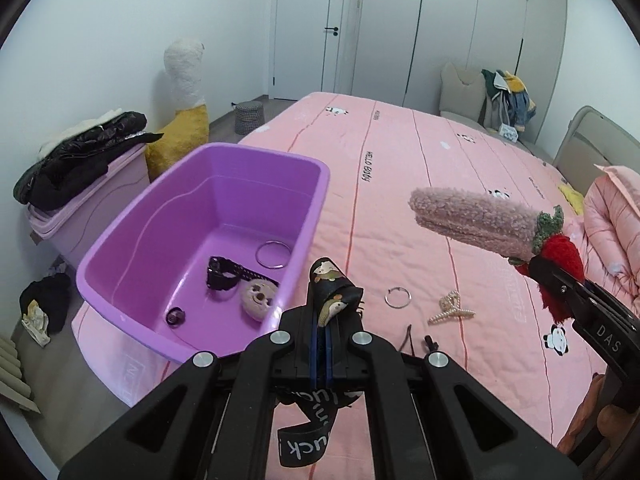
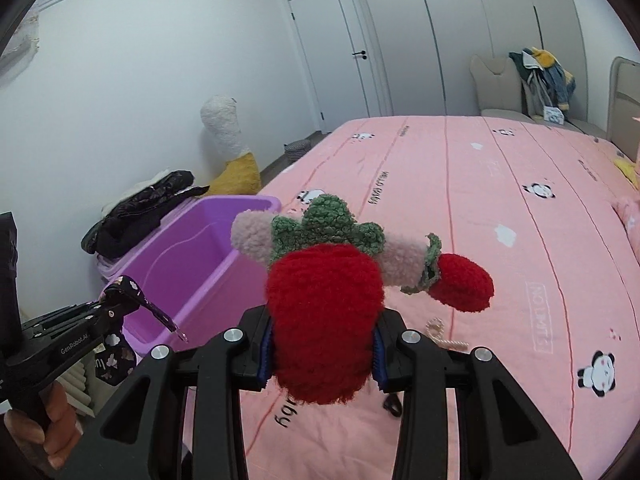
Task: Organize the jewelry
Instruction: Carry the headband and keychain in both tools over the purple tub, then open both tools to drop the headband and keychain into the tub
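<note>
Home bedroom: pink panda-print bed [image 1: 420,168], white wardrobe doors [image 1: 460,20], plush toy [image 1: 184,92].

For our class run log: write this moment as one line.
left gripper: shut on black hairband | right gripper: shut on strawberry hairband | purple bin: partly filled

Left wrist view: looks forward along own fingers, held above near edge of pink bed [image 1: 400,184], tilted down; purple bin [image 1: 140,232] close at 10 o'clock. Right wrist view: sits further right, higher, faces same way; same bin [image 2: 200,236] at 9 o'clock. Shared: bed, bin, white door [image 1: 310,28], wardrobe wall. Each view catches other gripper at frame edge.
</note>
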Demonstrator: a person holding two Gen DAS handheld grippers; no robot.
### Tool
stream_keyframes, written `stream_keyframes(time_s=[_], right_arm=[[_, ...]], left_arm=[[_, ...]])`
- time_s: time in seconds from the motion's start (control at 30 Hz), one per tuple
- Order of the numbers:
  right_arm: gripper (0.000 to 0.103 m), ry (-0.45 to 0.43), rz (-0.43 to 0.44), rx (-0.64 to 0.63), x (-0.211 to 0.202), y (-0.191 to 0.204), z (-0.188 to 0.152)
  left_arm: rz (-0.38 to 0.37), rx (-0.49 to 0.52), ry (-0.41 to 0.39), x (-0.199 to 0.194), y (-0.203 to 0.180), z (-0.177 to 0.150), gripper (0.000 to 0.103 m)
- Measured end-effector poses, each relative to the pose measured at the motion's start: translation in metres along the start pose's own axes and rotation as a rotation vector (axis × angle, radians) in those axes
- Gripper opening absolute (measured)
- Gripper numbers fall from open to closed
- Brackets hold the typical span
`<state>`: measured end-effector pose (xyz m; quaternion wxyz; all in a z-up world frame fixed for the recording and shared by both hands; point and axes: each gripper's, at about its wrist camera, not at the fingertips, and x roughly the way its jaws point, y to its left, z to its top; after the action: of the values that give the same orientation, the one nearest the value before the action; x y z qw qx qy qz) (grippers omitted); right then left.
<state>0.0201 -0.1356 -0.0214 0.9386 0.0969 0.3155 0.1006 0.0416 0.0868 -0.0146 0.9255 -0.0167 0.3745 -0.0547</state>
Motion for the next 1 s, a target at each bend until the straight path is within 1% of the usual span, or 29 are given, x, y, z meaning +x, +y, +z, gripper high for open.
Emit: stream_keyframes(time_s=[0.2,0.3,0.4,0.57,0.67,0.83,0.93,1.0], right_arm=[[0.036,-0.017,0.095,-0.104,0.039,0.069,0.045],[0.036,0.001,0.140,-0.146,0.066,0.101,0.061],[0.036,0.029,0.167,-0.194,0.094,0.131,0.070],[0.036,0.103,0.206,-0.286,0.136,0.177,0.070],[0.036,0.152,0.207,-0.337,0.164,0.196,0.067],[0.036,0.246,0.193,-0.371,0.211,0.210,0.060],[0.036,0.326,0.156,-0.402,0.241,0.214,0.052],[0.036,0.360,0.137,-0.407,0.254,0.215,0.049]], left_arm=[[0.088,-0.060,-0.048,-0.002,0.064,0.030,0.003],[0.127,-0.087,-0.052,0.004,0.092,0.040,0.003],[0.158,-0.116,-0.029,0.017,0.115,0.044,0.003],[0.186,-0.167,0.041,0.044,0.146,0.036,0.003],[0.199,-0.189,0.081,0.060,0.158,0.032,0.003],[0.229,-0.215,0.146,0.087,0.169,0.025,0.003],[0.250,-0.224,0.191,0.103,0.175,0.027,0.003],[0.268,-0.225,0.209,0.110,0.177,0.030,0.003]])
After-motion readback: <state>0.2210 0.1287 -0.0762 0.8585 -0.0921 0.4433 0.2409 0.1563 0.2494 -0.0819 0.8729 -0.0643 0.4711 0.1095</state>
